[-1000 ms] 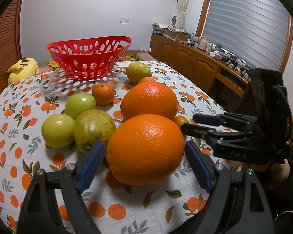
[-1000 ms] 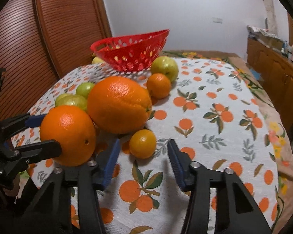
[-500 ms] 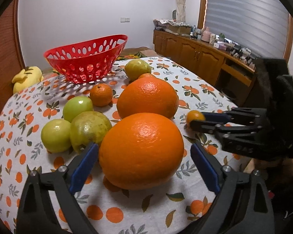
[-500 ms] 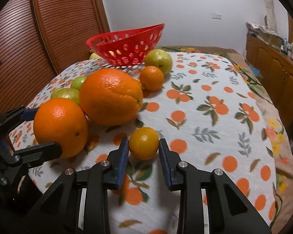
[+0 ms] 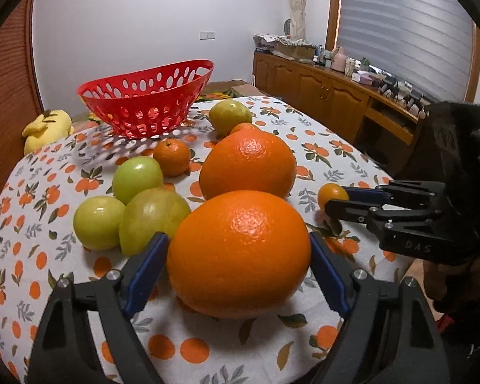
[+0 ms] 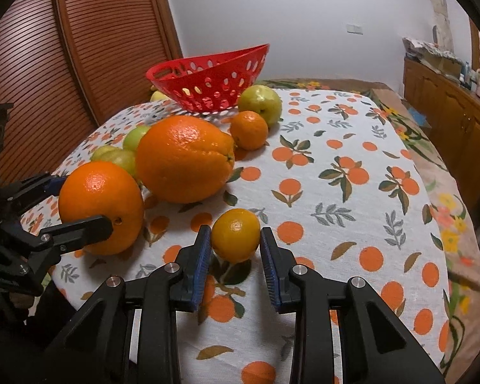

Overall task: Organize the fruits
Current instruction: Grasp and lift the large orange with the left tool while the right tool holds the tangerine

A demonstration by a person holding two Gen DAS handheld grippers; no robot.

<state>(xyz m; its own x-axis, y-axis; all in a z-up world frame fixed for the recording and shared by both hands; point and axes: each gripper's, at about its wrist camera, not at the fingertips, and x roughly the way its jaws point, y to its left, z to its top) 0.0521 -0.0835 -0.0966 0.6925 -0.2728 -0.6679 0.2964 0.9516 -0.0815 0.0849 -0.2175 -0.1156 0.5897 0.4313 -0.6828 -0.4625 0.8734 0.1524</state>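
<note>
My left gripper [image 5: 238, 251] is shut on a big orange [image 5: 238, 257] and holds it just above the cloth; it shows from the side in the right wrist view [image 6: 100, 206]. My right gripper [image 6: 235, 240] is shut on a small tangerine [image 6: 236, 235], lifted slightly off the table; the left wrist view shows it at the right [image 5: 332, 193]. A second big orange [image 5: 248, 163] lies behind. A red perforated basket [image 5: 147, 102] stands empty at the far end.
Several green-yellow fruits [image 5: 137, 177] lie left of the oranges, two tangerines [image 5: 172, 156] and another green fruit [image 5: 229, 115] nearer the basket. A yellow plush toy [image 5: 46, 126] sits far left. A wooden sideboard [image 5: 329, 96] runs along the right wall.
Both grippers closed: the left jaws came in onto the big orange, the right jaws onto the small tangerine. Both fruits now sit slightly higher.
</note>
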